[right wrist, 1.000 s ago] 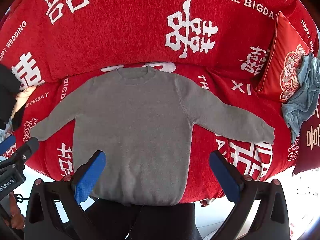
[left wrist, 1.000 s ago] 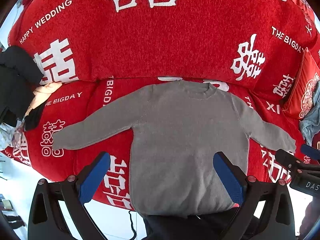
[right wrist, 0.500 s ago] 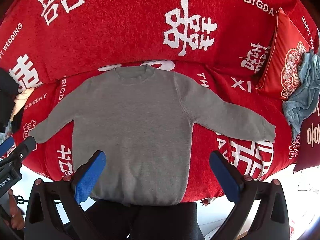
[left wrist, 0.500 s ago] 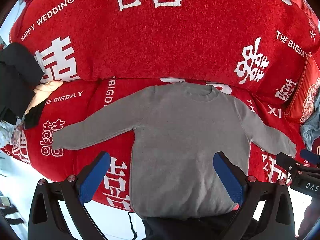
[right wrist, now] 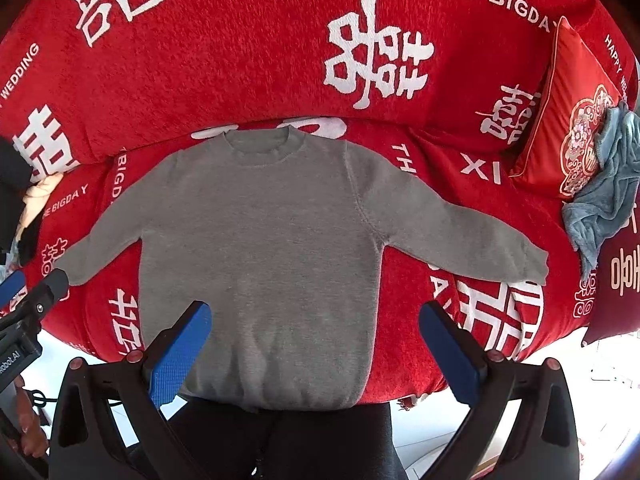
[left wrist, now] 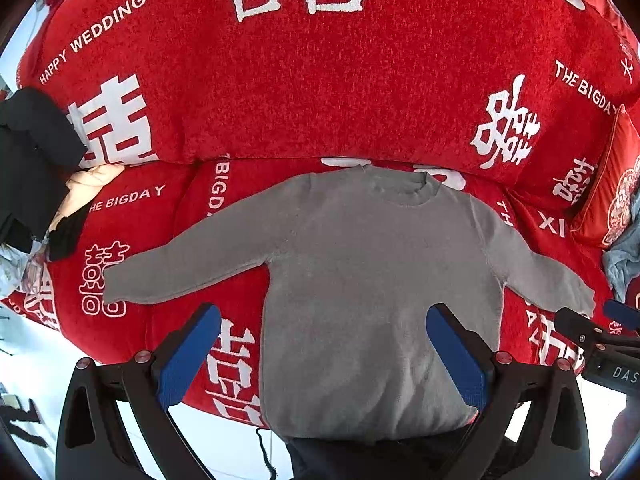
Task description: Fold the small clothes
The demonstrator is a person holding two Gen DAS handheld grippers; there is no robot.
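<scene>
Both claws wide apart above flat grey sweater (left wrist: 380,280), w/o touching.

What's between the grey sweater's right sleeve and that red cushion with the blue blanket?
In the right wrist view, only bare red sofa cover with white lettering separates the grey sweater sleeve from the red cushion.

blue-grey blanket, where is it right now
In the right wrist view the blue-grey blanket lies crumpled at the far right of the sofa, draped against the red cushion, beyond the grey sweater's right sleeve.
</scene>
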